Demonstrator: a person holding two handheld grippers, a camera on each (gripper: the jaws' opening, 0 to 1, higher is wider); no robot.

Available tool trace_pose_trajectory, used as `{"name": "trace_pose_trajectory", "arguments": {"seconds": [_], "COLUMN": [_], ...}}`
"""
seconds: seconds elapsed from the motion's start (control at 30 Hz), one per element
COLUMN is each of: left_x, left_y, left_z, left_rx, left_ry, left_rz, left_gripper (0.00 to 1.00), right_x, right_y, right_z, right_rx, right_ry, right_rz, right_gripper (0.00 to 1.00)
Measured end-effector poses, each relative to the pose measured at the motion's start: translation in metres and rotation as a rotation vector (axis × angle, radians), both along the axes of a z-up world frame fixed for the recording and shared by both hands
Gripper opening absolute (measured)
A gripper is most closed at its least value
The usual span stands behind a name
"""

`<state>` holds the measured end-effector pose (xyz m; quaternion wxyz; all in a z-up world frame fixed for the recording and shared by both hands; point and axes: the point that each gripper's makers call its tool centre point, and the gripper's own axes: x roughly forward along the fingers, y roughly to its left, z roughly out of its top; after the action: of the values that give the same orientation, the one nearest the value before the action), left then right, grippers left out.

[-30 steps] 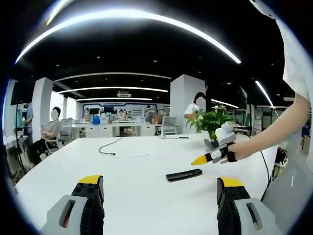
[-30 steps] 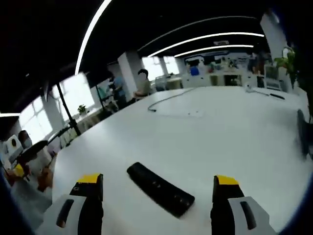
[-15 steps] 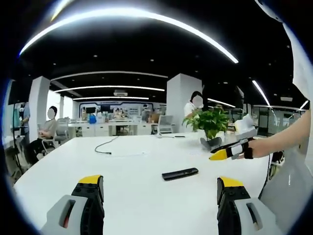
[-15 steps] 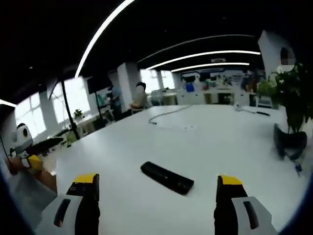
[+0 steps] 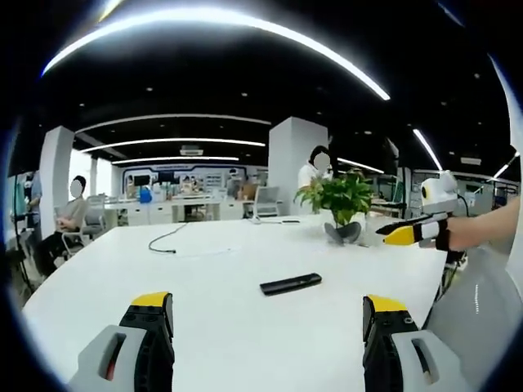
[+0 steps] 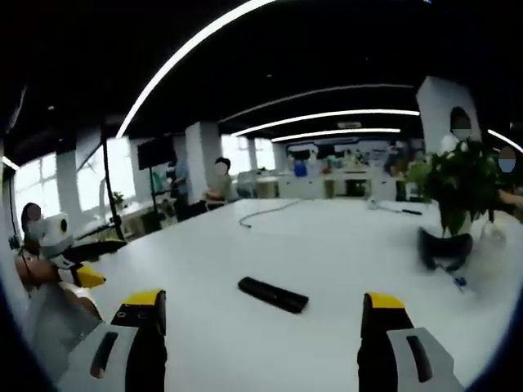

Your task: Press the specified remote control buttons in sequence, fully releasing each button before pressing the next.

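Open-plan office, dark ceiling with curved light strips (image 5: pixel 245 24), white pillar (image 5: pixel 298 167), long white table (image 5: pixel 221 269), windows (image 6: pixel 57 184)

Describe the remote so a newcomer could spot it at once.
Start at the big white table. Near its middle, nearer than the potted plant, lies the remote: a slim black bar lying flat. The loose cable beyond is thin and curved.

No legible text, label, brand, number or sign appeared on any surface in either gripper view.
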<state>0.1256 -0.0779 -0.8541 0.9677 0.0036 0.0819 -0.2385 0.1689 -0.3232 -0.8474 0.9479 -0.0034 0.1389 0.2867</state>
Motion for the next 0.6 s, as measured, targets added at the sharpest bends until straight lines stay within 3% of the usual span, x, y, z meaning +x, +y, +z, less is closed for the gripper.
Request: {"name": "trace_pose_trajectory", "arguments": {"seconds": [0.17,0.27,0.5,0.6], "left_x": [-0.002,-0.003,-0.001,-0.001], "left_y": [-0.006,-0.007,-0.003,-0.003], "left_z": [-0.001,0.000,0.005,0.004], "left_rx": [0.021,0.027,0.042,0.107], "left_ry": [-0.003,-0.005,-0.031,-0.045], "left_rz": [-0.030,-0.030,-0.002,0.005], "left_gripper": [1.00,1.00,1.00,1.00], "right_x": [-0.011,-0.019,-0.019,-0.021], "right_y": [-0.022,-0.033,-0.041,-0.041], "right_z": [0.005,0.005,0.007,0.002], "right_rx": [-0.041,-0.029,-0.022,-0.040], "right_ry": [-0.044,-0.069,-0.070,-0.049], "right_rz": [-0.019,-0.040,-0.077,-0.072], "right_gripper": [0.99,0.99,0.99,0.99]}}
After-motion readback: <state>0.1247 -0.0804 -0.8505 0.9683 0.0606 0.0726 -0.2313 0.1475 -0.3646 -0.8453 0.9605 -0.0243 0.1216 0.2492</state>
